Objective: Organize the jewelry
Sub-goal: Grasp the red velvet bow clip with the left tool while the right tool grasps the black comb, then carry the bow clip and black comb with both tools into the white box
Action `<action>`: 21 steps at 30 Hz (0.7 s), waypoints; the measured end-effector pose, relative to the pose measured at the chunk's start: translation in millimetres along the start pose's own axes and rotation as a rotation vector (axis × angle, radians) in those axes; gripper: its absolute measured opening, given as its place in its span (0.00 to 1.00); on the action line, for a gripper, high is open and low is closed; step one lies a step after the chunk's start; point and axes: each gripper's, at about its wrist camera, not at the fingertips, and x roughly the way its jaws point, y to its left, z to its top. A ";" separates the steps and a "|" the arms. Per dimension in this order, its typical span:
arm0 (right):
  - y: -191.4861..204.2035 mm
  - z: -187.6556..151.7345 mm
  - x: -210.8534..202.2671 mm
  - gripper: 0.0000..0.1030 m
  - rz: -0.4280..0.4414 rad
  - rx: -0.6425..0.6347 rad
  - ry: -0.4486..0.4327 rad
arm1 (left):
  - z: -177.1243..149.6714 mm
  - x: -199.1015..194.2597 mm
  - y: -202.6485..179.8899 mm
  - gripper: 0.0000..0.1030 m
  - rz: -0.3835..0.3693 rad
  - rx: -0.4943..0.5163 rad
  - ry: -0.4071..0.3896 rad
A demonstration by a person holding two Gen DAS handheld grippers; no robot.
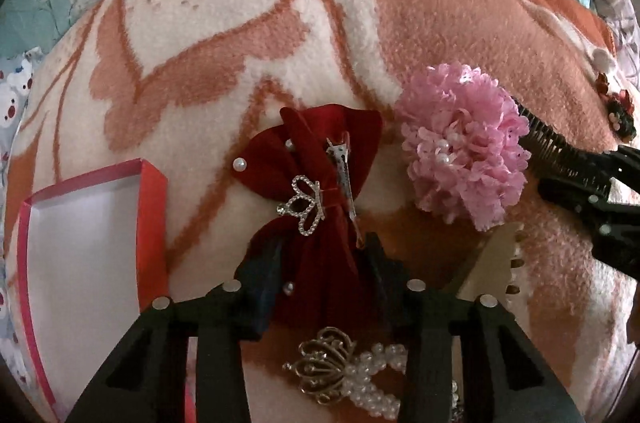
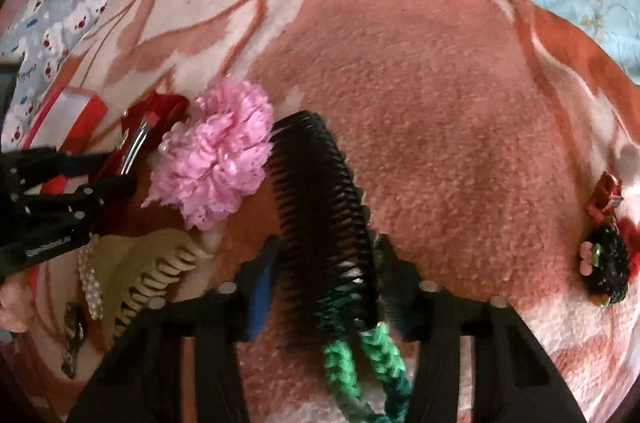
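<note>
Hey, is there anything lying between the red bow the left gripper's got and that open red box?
Nothing visible. The left gripper has its jaws shut on the red velvet bow, and only bare blanket lies between it and the open red box to its left. The pink flower clip lies on the opposite side.

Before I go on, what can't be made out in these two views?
- Red bow: lower end hidden behind left hand-held gripper, left wrist view.
- Black comb: near end blurred between right hand-held gripper fingers.
- Green braid: cut off by bottom edge.
- Red box: cut off at left.
</note>
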 end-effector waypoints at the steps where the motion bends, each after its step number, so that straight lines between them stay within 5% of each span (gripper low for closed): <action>1: -2.1 -1.6 -1.9 0.45 0.013 0.012 -0.003 | -0.1 -1.2 0.4 0.30 -0.003 0.000 -0.007; 6: -9.5 -13.9 -18.0 0.44 0.048 0.051 -0.032 | -4.6 -14.7 9.8 0.22 -0.064 -0.039 -0.045; 21: 6.9 -27.6 -87.4 0.45 0.186 0.173 -0.195 | -47.7 -106.8 54.1 0.21 -0.161 -0.134 -0.174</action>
